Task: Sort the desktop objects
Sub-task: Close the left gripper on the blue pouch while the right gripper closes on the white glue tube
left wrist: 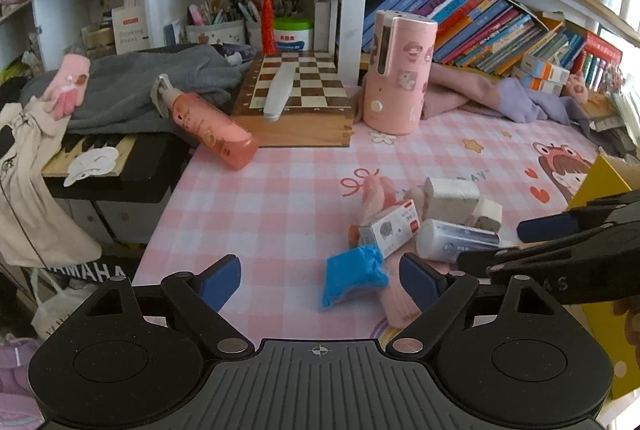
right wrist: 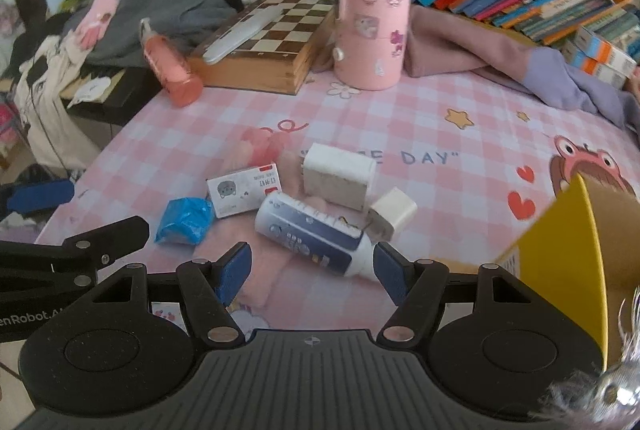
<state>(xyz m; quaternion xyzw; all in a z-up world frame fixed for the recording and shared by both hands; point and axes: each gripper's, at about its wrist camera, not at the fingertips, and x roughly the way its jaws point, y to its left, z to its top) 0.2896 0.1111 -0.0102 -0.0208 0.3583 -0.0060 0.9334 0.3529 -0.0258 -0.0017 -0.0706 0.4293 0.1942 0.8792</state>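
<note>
Blue-padded jaws of the right gripper (right wrist: 312, 272) stand apart and empty over the white-and-navy tube (right wrist: 316, 238) lying on the pink checked mat (right wrist: 400, 117); its long body should be straddled squarely before closing. The left gripper (left wrist: 320, 280) is spread wide, empty, beside the blue wad (left wrist: 354, 280).

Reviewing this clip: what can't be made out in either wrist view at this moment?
- Yellow box: cut off by the right edge in both views; contents unseen.
- Pink soft item: left view, partly under the blue cloth and behind a finger of the left gripper; identity unclear.
- Small carton: print too small to read.
- White tube: its cap end sits behind a pad of the right gripper.
</note>
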